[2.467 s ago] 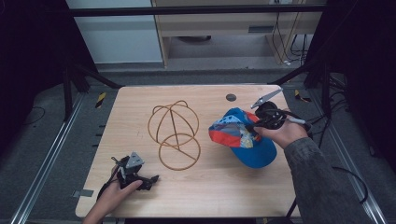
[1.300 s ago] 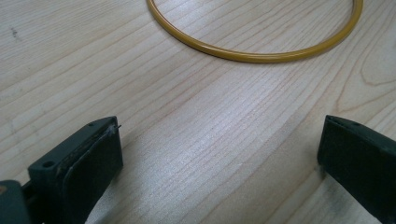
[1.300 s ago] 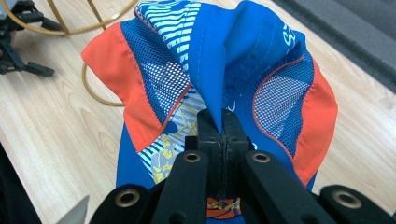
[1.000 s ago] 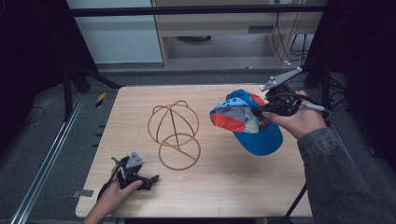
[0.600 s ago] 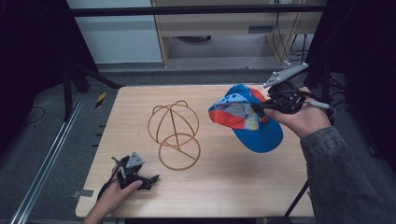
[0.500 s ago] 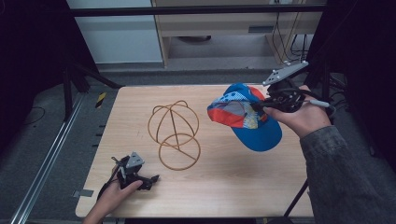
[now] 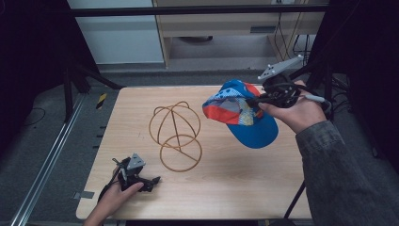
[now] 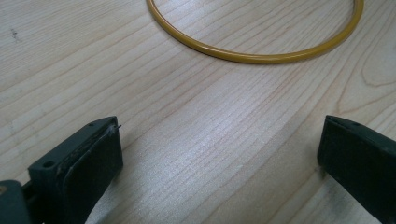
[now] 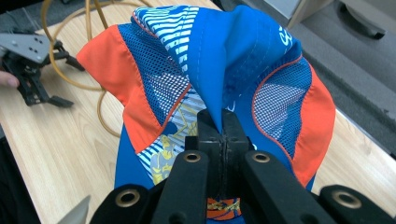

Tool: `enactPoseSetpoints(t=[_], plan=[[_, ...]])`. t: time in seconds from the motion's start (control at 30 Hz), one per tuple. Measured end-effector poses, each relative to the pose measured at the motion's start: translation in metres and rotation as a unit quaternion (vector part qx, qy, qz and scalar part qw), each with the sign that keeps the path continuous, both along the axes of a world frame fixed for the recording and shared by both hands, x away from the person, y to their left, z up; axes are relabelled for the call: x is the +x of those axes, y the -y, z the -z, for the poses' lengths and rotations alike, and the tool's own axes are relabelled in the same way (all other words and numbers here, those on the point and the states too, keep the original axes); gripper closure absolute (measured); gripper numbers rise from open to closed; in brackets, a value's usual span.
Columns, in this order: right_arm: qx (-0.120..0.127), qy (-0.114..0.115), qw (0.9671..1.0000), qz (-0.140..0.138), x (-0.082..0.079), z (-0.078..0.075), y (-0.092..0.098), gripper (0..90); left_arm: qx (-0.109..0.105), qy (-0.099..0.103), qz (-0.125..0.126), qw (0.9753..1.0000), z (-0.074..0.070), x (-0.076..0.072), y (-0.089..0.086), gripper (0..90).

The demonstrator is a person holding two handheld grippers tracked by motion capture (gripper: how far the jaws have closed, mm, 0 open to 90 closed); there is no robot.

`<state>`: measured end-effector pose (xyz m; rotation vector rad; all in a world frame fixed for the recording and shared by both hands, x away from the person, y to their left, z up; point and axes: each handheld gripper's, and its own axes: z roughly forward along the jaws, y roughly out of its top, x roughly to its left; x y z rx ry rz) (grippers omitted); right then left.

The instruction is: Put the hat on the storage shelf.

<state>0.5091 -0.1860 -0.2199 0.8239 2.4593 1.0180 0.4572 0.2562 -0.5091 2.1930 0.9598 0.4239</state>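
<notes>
cap: blue, orange and striped, hanging in the air above the right half of the tabletop, near its far edge; brim drooping toward the wood, clear of it.
right gripper: jaws clenched on a fold of the cap's blue cloth; the right gripper view shows them pressed together with the cloth pinched between.
stand: yellow wire ball on a ring base, upright at the middle of the tabletop, left of the cap and apart from it.
left gripper: resting near the near left corner, jaws spread wide and holding nothing; the stand's ring lies ahead of them, untouched.
change: the cap now hangs higher and a little farther left than 2.5 s ago; the left gripper has not moved.
</notes>
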Motion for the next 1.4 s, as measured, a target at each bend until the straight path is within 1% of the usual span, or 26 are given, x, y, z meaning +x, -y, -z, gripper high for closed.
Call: enactPoseSetpoints(t=[0.17, 0.37, 0.4, 0.47, 0.57, 0.6, 0.7, 0.8, 1.03, 1.23, 1.27, 1.4], plan=[[0.009, 0.006, 0.9999, -0.013, 0.003, -0.008, -0.013, 89.9, 0.000, 0.000, 0.000, 1.0000, 0.000, 0.000, 0.000, 0.0], [0.021, 0.017, 0.9992, -0.029, 0.009, -0.017, -0.034, 89.9, 0.000, 0.000, 0.000, 1.0000, 0.000, 0.000, 0.000, 0.0], [0.025, 0.016, 0.9990, -0.032, 0.010, -0.018, -0.038, 89.9, 0.000, 0.000, 0.000, 1.0000, 0.000, 0.000, 0.000, 0.0], [0.025, 0.017, 0.9988, -0.037, 0.012, -0.019, -0.044, 89.9, 0.000, 0.000, 0.000, 1.0000, 0.000, 0.000, 0.000, 0.0], [0.030, 0.019, 0.9982, -0.048, 0.017, -0.022, -0.057, 89.9, 0.000, -0.001, 0.001, 1.0000, 0.000, 0.000, 0.000, 0.0], [0.035, 0.020, 0.9978, -0.053, 0.020, -0.023, -0.064, 89.9, 0.000, -0.001, 0.001, 1.0000, 0.000, 0.000, 0.000, 0.0], [0.047, 0.021, 0.9968, -0.061, 0.024, -0.027, -0.076, 89.9, 0.000, 0.000, 0.000, 1.0000, 0.000, 0.000, 0.000, 0.0], [0.053, 0.026, 0.9959, -0.069, 0.027, -0.031, -0.090, 89.9, 0.000, 0.000, 0.001, 1.0000, 0.000, 0.000, 0.000, 0.0], [0.041, 0.017, 0.9945, -0.096, 0.034, -0.030, -0.126, 89.9, 0.000, 0.000, 0.000, 1.0000, 0.000, 0.000, 0.000, 0.0], [0.026, 0.008, 0.9942, -0.104, 0.042, -0.027, -0.148, 89.9, 0.001, 0.000, 0.001, 1.0000, 0.000, 0.000, 0.000, 0.0], [0.024, 0.004, 0.9944, -0.103, 0.043, -0.026, -0.153, 89.9, 0.000, 0.001, 0.000, 1.0000, 0.000, 0.000, 0.000, 0.0], [0.012, -0.003, 0.9940, -0.109, 0.047, -0.021, -0.165, 89.9, 0.000, 0.001, 0.000, 1.0000, 0.000, 0.000, 0.000, 0.0]])
